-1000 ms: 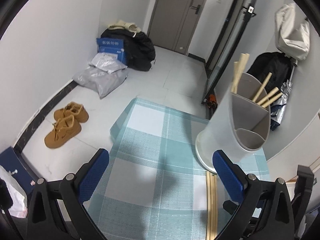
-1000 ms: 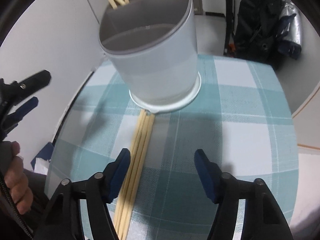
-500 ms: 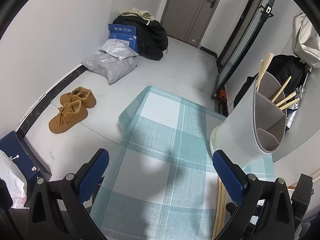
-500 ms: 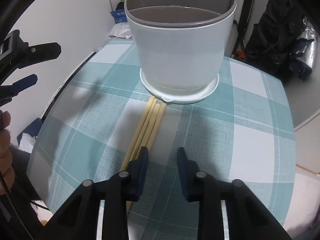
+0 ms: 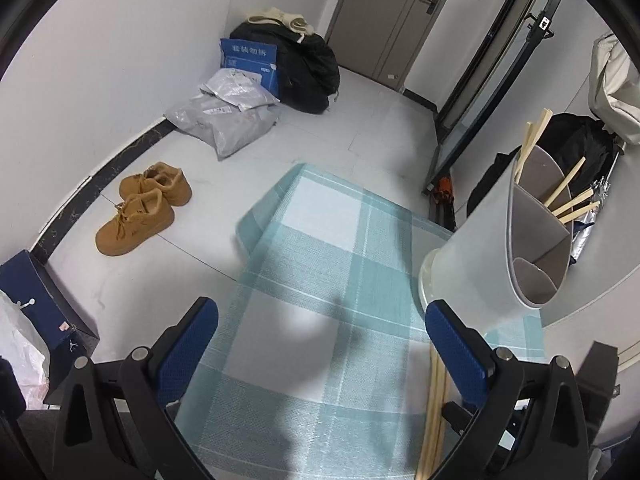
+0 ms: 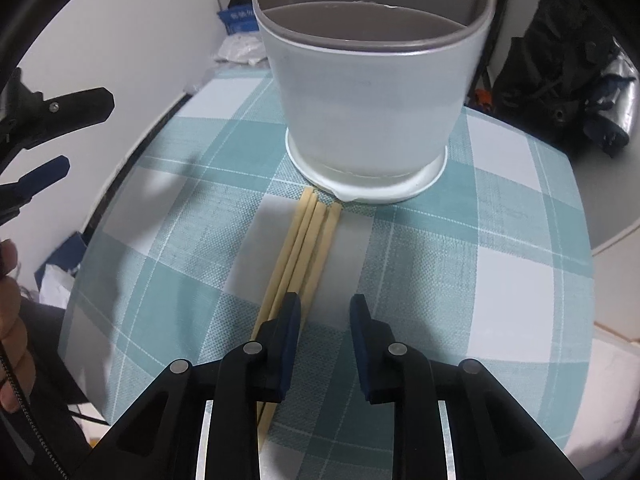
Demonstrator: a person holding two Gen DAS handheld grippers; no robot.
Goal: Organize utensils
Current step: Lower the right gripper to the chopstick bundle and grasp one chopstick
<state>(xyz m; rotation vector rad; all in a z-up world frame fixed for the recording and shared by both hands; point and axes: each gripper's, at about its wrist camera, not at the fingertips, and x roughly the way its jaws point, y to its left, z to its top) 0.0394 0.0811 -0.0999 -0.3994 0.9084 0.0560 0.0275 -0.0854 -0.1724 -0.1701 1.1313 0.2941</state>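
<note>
Right claw (image 6: 325,314) narrowed, gap empty, pads just right of chopsticks (image 6: 308,248) lying flat on counter (image 6: 500,280), tips touching holder (image 6: 372,92) base; left claw (image 5: 320,356) wide apart, holding nothing

Both views are evenly lit by soft, cool indoor light with no harsh glare. Soft grey shadows fall on the tabletop (image 5: 320,264), 1 blob between the left tongs (image 5: 320,344) and another under the holder (image 6: 372,92) in the right view. Fisheye distortion bends walls and floor into curves, and a black vignette rings each frame. The right tongs (image 6: 325,316) look slightly soft up close; the holder's rim is mildly blurred.
</note>
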